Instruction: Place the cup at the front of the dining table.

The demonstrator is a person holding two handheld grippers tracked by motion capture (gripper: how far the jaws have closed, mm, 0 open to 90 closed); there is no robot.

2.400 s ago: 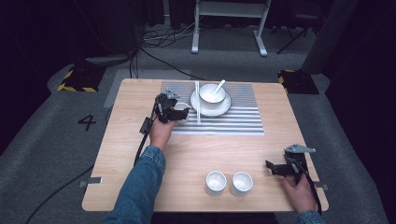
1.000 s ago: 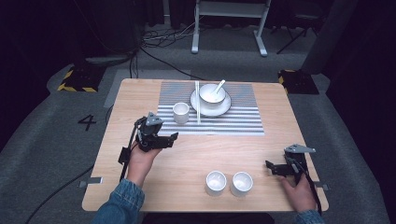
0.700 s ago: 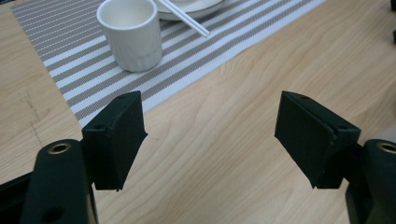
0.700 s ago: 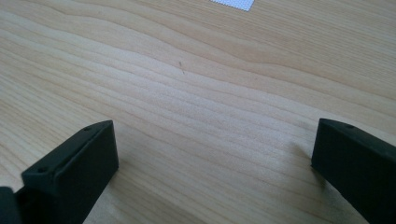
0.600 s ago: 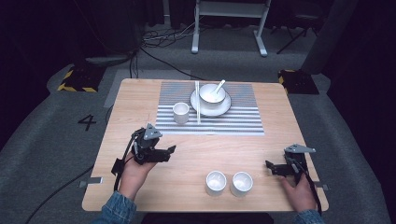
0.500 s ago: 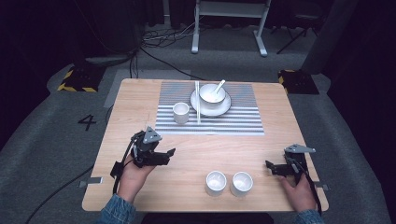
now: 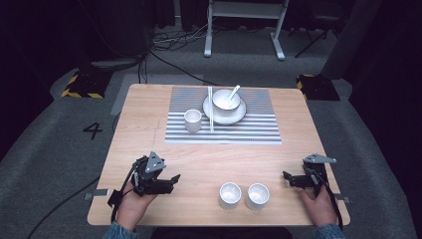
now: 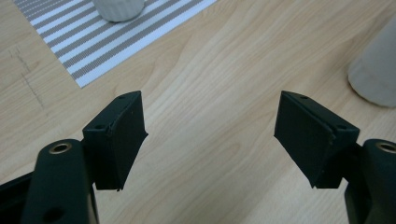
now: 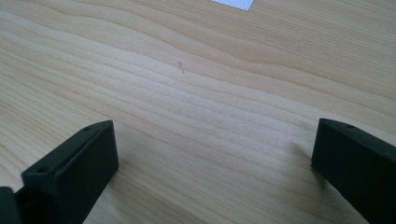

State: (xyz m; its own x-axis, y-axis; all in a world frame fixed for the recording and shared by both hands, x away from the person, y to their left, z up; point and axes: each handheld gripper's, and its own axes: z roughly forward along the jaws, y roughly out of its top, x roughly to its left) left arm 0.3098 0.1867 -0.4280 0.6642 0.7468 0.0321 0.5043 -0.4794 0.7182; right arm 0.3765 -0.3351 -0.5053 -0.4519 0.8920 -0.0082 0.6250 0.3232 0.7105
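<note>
Two small white cups (image 7: 230, 195) (image 7: 258, 195) stand side by side near the table's (image 7: 149, 124) 6 o'clock edge, and a third cup (image 7: 192, 120) already sits on the striped mat (image 7: 259, 130) at about 11 o'clock of them, just left of the chopsticks (image 7: 210, 107) and the plate (image 7: 239, 115) with its bowl (image 7: 225, 99) and spoon (image 7: 233, 91). The left gripper (image 7: 171, 179) is low over bare wood at 9 o'clock of the pair, jaws parted with nothing between them (they have just been narrowing a little); in its own view the near cup (image 8: 376, 70) shows at 2 o'clock. The right gripper (image 7: 286, 176) rests at 3 o'clock of the pair, jaws wide and empty. I judge the place-setting to be between cups: one delivered, two waiting. The next move calls for widening the left jaws and sliding toward the near cup to straddle its wall. The only writing I can read is a "4" (image 7: 92, 130) on the floor at 9 o'clock of the table.
</note>
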